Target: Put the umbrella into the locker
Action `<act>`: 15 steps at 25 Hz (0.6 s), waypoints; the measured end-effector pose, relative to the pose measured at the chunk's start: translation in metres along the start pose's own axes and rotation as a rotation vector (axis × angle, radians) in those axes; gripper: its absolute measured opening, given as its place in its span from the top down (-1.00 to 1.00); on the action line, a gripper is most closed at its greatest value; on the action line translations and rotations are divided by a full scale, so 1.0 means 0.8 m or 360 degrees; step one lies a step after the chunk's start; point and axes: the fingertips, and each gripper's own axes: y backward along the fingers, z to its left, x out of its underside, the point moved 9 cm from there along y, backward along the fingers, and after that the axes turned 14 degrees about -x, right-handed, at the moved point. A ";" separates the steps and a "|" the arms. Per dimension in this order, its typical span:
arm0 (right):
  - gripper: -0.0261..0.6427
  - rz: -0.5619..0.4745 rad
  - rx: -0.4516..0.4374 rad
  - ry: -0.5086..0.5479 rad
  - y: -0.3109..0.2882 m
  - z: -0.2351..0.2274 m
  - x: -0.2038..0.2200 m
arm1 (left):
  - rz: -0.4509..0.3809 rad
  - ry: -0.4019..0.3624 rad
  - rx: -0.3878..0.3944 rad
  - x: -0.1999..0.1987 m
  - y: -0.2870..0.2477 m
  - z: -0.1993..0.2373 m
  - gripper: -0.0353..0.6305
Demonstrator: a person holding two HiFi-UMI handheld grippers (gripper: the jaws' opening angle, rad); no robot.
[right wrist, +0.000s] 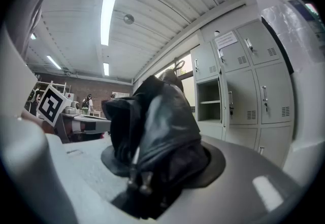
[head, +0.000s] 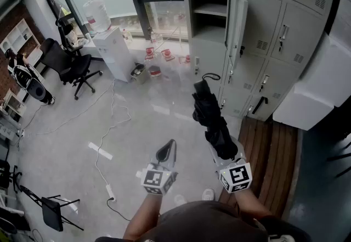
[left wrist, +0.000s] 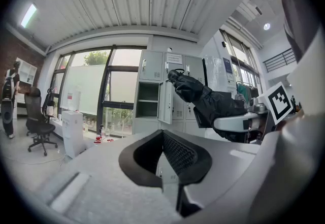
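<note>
The umbrella [head: 211, 117], black and folded, is sitting clamped between the jaws of the right gripper [head: 225, 150]. Its looped end is pointing away from the person toward the locker [head: 211, 16]. It is hanging in the air above the floor [head: 71, 142], short of the grey cabinets and touching none of them. In the right gripper view its crumpled fabric [right wrist: 152, 126] is filling the space between the jaws.

The locker is standing open, with its door [head: 237, 18] swung outward and a shelf [head: 210, 10] showing inside. The left gripper [head: 166, 152] is hovering beside the right one, its jaws lying together with nothing between them. A water dispenser [head: 109, 51] and an office chair [head: 66, 62] are standing well apart by the window.
</note>
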 end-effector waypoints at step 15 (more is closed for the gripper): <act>0.26 -0.0146 -0.0100 -0.0001 0.007 -0.001 -0.014 | -0.0021 0.0061 -0.0039 0.009 0.013 0.001 0.88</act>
